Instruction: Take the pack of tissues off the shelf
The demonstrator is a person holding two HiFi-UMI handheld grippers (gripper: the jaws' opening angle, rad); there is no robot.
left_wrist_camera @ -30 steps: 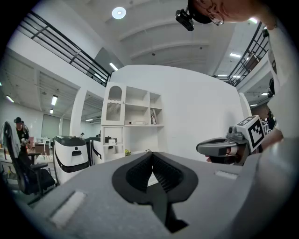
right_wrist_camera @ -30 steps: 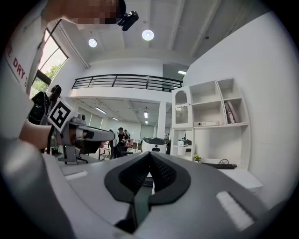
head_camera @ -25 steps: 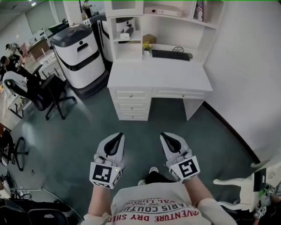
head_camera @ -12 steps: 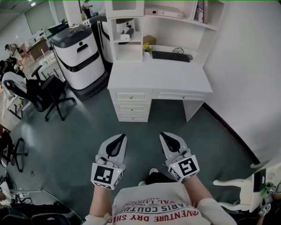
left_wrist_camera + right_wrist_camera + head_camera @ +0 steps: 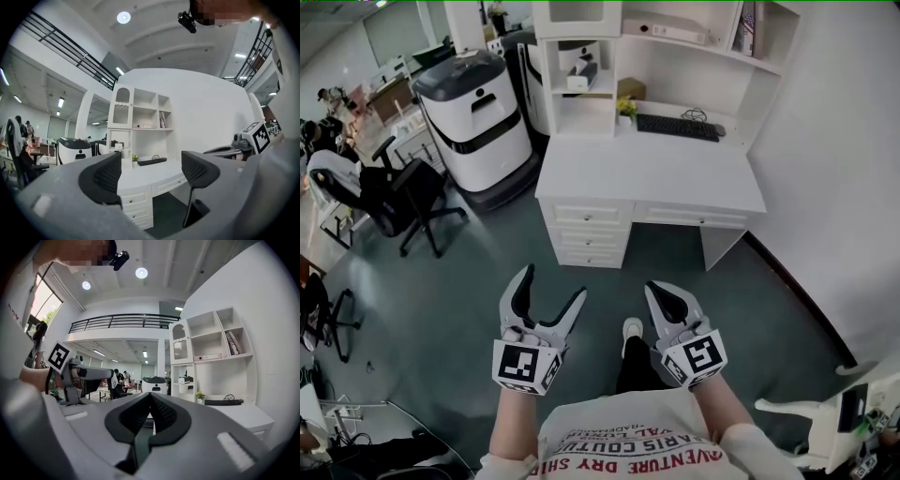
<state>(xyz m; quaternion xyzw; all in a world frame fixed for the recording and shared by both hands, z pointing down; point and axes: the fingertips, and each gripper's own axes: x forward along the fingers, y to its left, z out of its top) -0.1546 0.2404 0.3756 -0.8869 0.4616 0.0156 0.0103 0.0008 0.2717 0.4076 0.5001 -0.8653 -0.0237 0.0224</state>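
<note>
1. Far left on the floor, a black office chair stands well apart from both grippers. Open dark-green floor runs between them.
2. Next along, a big white machine with a dark top stands near the left edge of the worktop, with a strip of floor showing between them.
3. Now the left gripper, low in the head view and aimed toward the drawers. Its jaws have just been opening and stand wide apart, with nothing between them but free air.
4. Up goes the shelf unit from the worktop's back left corner. A small white pack sits in its middle cubby, too small to confirm as the tissues and well apart from both grippers.
5. A black keyboard lies along the worktop's back edge, and the front edge is bare.
6. Over to the right gripper, level with its partner. Its jaws are pressed together and it holds nothing.
7. Far right, a white wall closes off that side. A white chair stands near the person's right elbow.
</note>
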